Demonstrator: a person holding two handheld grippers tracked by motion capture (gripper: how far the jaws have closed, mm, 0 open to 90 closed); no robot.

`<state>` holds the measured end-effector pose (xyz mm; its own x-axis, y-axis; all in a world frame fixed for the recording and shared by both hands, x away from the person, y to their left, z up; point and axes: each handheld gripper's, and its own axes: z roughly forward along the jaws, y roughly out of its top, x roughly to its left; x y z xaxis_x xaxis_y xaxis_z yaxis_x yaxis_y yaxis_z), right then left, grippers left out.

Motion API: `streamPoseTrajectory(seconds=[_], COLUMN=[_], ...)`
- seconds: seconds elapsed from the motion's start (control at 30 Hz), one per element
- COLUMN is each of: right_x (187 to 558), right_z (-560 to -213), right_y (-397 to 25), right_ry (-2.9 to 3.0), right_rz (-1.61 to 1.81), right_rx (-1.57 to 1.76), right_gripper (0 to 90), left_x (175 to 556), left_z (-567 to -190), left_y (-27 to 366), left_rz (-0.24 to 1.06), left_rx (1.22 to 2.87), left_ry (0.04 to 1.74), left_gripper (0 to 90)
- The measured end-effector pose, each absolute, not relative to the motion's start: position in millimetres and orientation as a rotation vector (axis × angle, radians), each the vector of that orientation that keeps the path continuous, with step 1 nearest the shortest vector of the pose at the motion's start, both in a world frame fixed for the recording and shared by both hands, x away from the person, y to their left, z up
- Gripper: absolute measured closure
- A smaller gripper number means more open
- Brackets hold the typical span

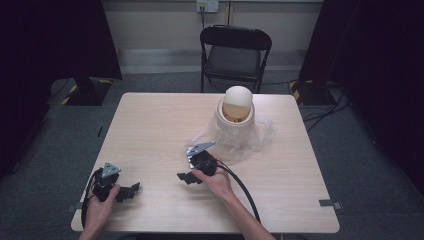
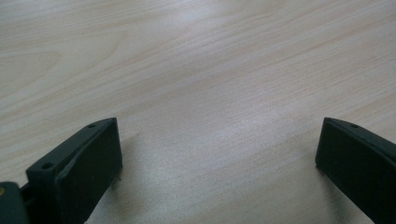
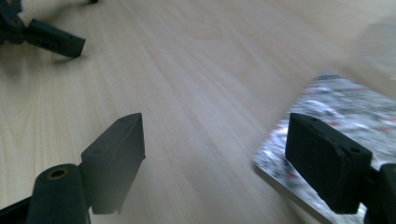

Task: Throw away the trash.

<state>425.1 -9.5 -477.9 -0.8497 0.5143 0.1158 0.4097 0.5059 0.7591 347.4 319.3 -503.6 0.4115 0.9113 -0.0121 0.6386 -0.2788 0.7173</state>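
A cream pot (image 1: 234,131) stands at the back right of the light wooden table (image 1: 150,125), with a rounded cream top (image 1: 237,99). Crumpled clear plastic (image 1: 262,134) lies around its base. My right gripper (image 1: 186,178) (image 3: 215,140) is open just in front of the plastic, pointing left over bare wood, with nothing between its jaws. My left gripper (image 1: 129,191) (image 2: 215,158) rests open near the front left corner, jaws wide apart over bare tabletop. The right gripper view also shows the left gripper (image 3: 86,23) at its top left.
A black folding chair (image 1: 235,52) stands behind the table. Grey speckled carpet (image 3: 336,102) shows past the table's edge in the right gripper view. Cables (image 1: 325,107) lie on the floor at the back right. Dark curtains (image 1: 50,40) hang on both sides.
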Motion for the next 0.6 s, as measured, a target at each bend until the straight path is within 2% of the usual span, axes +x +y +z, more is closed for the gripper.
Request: streamPoseTrajectory(seconds=[0.13,0.33,0.6], right_x=[424.4,426.7,447.4], right_z=[-471.4,-484.2,-500.5], right_y=[-22.3,-28.8,-24.1], right_ry=[2.552,2.468,2.416], right_rz=[1.18,1.123,1.18], right_rx=[0.889,1.007,1.084], right_gripper=[19.3,19.3,17.1], left_x=[347.4,347.4,347.4], left_z=[-503.6,-503.6,-503.6], left_y=[319.3,319.3,319.4], left_rz=[0.54,0.54,0.54], left_rx=[2.02,2.02,2.021], left_ry=[1.312,1.312,1.311], left_gripper=[0.0,0.0,0.0])
